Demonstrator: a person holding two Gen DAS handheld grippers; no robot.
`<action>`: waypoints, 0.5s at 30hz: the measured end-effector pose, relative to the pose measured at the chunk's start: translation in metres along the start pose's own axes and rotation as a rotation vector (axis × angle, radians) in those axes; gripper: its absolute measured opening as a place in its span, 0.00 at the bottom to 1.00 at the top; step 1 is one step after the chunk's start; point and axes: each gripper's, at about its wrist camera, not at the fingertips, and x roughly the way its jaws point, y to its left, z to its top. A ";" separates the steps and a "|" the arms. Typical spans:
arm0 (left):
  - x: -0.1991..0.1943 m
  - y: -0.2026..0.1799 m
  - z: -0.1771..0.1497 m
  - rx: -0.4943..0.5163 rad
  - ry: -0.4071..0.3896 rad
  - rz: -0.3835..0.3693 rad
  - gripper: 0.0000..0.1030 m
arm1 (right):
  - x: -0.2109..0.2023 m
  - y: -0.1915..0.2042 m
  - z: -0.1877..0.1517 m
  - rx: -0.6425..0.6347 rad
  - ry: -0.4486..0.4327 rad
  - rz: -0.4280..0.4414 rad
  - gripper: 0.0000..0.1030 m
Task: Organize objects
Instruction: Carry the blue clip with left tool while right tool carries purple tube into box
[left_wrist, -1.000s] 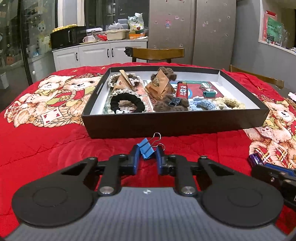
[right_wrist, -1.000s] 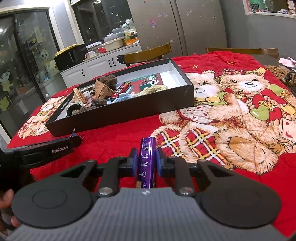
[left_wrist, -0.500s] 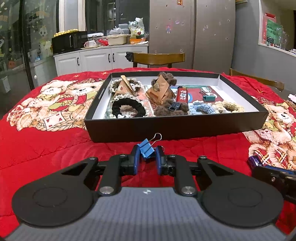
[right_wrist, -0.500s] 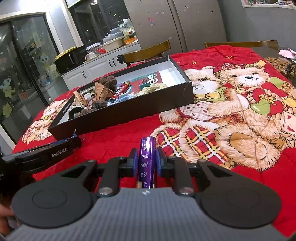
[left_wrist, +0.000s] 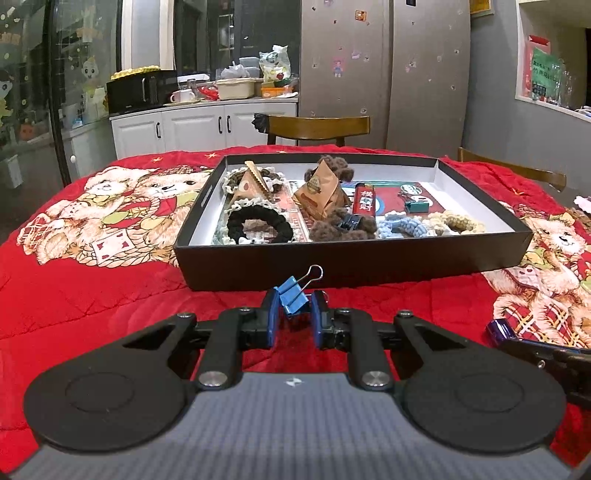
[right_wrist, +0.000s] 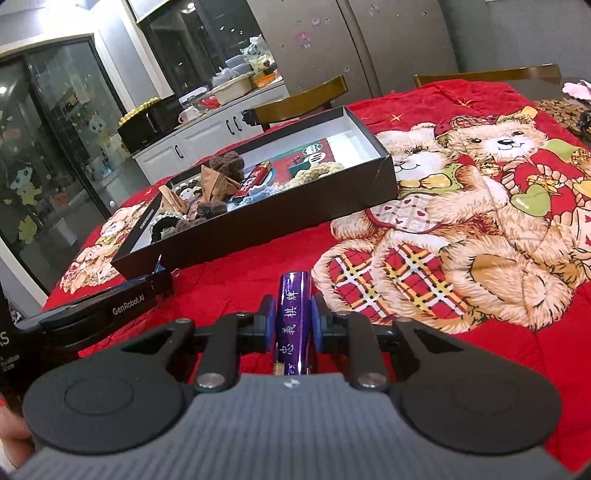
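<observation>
Status: left gripper (left_wrist: 293, 319) clamped on blue binder clip (left_wrist: 291, 297), wire handle sticking up, just short of black tray's (left_wrist: 354, 264) near wall. Right gripper (right_wrist: 293, 323) clamped on purple lighter (right_wrist: 295, 321), also short of that wall, off toward tray's right end. No real change over the last second: same grips, same standoff from tray, only a slight wobble in framing. Tray already loaded with scrunchies, paper pouches, red lighter (left_wrist: 364, 199), teal clip (left_wrist: 417, 204); right back corner bare. Reads as pickup done on both sides, carry-over not started. Next likely: lift over near wall, drop clip by teal clip, lighter by red one. Risk: snagging wall edge.
</observation>
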 end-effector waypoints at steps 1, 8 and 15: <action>0.000 0.000 0.000 0.001 -0.002 -0.001 0.21 | 0.000 0.000 0.000 0.003 0.000 0.001 0.22; -0.008 -0.001 -0.001 0.006 -0.043 -0.016 0.21 | -0.001 -0.001 0.001 0.015 -0.020 0.003 0.22; -0.017 -0.003 0.001 -0.004 -0.065 -0.038 0.21 | -0.010 -0.001 0.008 0.037 -0.059 0.011 0.22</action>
